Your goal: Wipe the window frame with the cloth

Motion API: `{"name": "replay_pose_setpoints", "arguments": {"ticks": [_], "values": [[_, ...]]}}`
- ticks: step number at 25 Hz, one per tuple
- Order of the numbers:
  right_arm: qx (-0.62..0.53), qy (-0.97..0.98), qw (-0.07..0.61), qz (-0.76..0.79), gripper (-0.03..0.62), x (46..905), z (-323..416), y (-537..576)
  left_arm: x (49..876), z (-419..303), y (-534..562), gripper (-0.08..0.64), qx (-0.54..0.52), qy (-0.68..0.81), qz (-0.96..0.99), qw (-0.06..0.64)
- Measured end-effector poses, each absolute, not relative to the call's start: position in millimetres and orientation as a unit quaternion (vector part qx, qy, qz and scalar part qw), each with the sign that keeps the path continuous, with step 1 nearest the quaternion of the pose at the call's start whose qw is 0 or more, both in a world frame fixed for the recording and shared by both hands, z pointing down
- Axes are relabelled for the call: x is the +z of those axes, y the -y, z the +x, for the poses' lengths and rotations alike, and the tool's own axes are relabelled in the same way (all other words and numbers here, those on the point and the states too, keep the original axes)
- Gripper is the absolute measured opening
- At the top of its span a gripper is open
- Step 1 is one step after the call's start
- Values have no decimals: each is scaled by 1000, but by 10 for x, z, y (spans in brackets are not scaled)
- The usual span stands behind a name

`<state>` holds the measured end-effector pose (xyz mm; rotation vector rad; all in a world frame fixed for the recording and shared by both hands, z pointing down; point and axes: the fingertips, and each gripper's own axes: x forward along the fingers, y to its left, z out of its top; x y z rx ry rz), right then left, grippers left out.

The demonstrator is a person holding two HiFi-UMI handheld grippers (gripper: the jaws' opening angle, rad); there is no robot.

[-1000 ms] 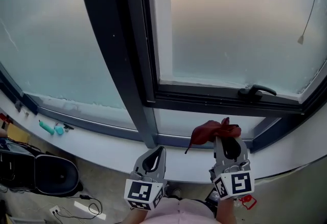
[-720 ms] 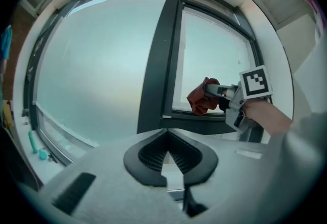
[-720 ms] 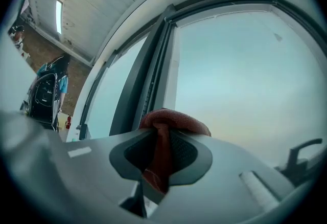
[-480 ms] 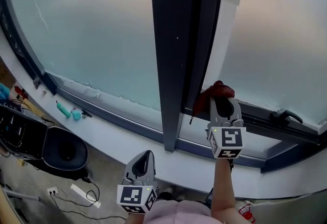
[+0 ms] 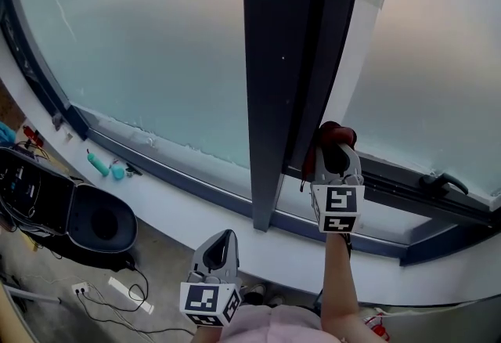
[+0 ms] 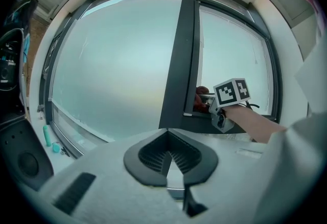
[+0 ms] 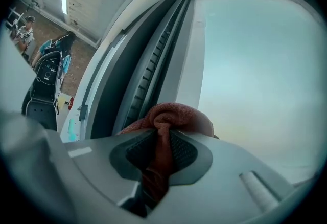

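- The right gripper (image 5: 335,147) is held up at the window frame (image 5: 274,59), near the lower end of the dark upright post, where the post meets the lower bar of the right pane.
- Its 2 jaws are pressed together on the red cloth (image 5: 332,132). In the right gripper view the cloth (image 7: 176,114) runs down between the 2 ribbed pads and bunches into a round fold above the jaw tips.
- This bunched part of the cloth lies against the frame (image 7: 148,64), at the inner edge of the upright post. I cannot tell how firmly it presses there.
- The left gripper (image 5: 222,240) hangs low, below the white sill (image 5: 196,212) and well apart from the frame. In the left gripper view its jaws (image 6: 170,151) meet at the tips and nothing is between them.
- A dark window handle (image 5: 442,179) sits on the lower bar, to the right of the cloth and apart from it.
- 2 small teal things (image 5: 102,167) lie on the sill near its left end.
- An open black case (image 5: 70,212) stands on the floor under that end, and a white power strip (image 5: 127,294) with cables lies near it.
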<state>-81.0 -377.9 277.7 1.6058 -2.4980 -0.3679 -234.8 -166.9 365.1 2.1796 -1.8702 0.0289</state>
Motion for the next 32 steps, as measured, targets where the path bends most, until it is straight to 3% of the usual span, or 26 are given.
{"name": "replay_pose_setpoints", "arguments": {"ticks": [32], "values": [[-75, 773, 98, 623, 69, 2827, 599, 3668, 3549, -1485, 1924, -3, 14, 566, 816, 118]]}}
